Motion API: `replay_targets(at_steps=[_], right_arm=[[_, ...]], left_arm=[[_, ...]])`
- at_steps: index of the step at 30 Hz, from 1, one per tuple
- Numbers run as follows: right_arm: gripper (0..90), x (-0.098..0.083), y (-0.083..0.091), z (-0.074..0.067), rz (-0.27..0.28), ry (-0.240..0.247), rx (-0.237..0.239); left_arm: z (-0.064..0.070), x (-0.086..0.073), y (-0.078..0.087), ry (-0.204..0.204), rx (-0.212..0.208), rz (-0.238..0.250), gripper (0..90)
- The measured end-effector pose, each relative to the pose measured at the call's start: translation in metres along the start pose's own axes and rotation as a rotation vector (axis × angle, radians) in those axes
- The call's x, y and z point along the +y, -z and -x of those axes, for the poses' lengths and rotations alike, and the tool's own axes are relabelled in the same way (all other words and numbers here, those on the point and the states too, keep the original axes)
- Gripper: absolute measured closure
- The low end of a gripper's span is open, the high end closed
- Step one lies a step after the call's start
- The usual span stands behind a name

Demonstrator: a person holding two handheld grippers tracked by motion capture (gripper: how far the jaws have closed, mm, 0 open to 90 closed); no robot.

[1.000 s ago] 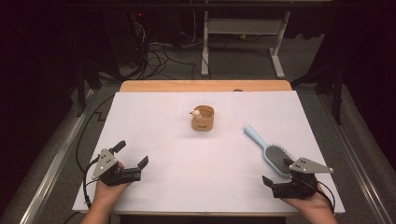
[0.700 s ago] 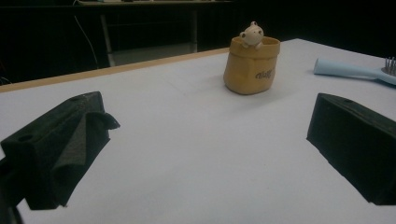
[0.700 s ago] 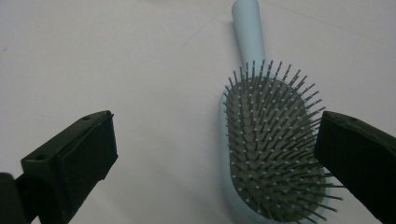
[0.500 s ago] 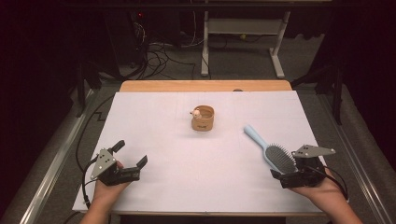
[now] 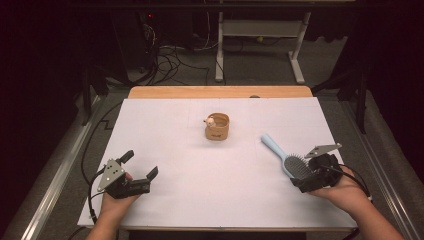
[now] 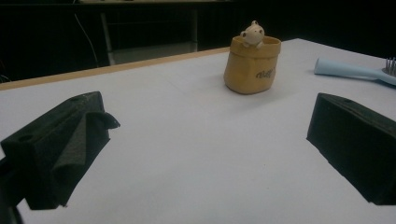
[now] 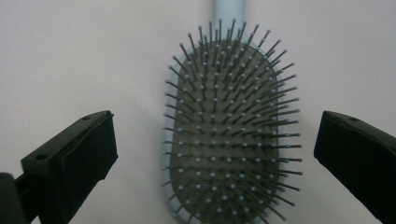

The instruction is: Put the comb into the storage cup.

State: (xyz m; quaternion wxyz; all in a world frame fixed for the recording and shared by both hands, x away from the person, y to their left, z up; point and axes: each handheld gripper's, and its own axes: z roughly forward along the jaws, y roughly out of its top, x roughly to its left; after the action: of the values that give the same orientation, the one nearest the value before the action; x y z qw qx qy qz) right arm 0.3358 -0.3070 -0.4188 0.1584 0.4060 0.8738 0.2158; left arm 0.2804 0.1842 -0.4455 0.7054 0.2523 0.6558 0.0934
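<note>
Left gripper (image 5: 139, 172) at table's (image 5: 165, 125) near-left, jaws spread, grasping nothing. Tan pot (image 5: 217, 127) mid-table, small pale figure on rim. Pale blue hairbrush (image 5: 286, 158) at right, bristles up, handle pointing away. Right gripper (image 7: 212, 158) released, jaws straddling brush head, not touching.

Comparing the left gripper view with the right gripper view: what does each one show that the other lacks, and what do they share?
Left gripper view alone: the tan pot with a small animal figure on its rim, the wooden table edge, and dark floor beyond. Right gripper view alone: the brush's bristle pad seen close, between that tool's open jaws. Shared: the white table cover, the light blue hairbrush, whose handle appears in the left gripper view, and a pair of black jaws standing apart.
</note>
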Motion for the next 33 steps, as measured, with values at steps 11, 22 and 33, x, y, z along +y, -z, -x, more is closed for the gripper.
replay_targets(at_steps=[11, 22, 33], right_arm=[[0.2, 0.012, -0.017, 0.014, -0.109, -0.005, 0.033], [0.9, 0.018, -0.034, 0.015, -0.206, 0.027, 0.071], [6.9, 0.027, -0.039, 0.017, -0.259, 0.025, 0.082]], left_arm=[[-0.001, 0.000, 0.000, -0.009, -0.004, 0.000, 0.2], [-0.001, 0.000, 0.000, -0.012, -0.007, 0.002, 0.2], [-0.001, 0.001, 0.002, -0.007, -0.008, -0.001, 0.2]])
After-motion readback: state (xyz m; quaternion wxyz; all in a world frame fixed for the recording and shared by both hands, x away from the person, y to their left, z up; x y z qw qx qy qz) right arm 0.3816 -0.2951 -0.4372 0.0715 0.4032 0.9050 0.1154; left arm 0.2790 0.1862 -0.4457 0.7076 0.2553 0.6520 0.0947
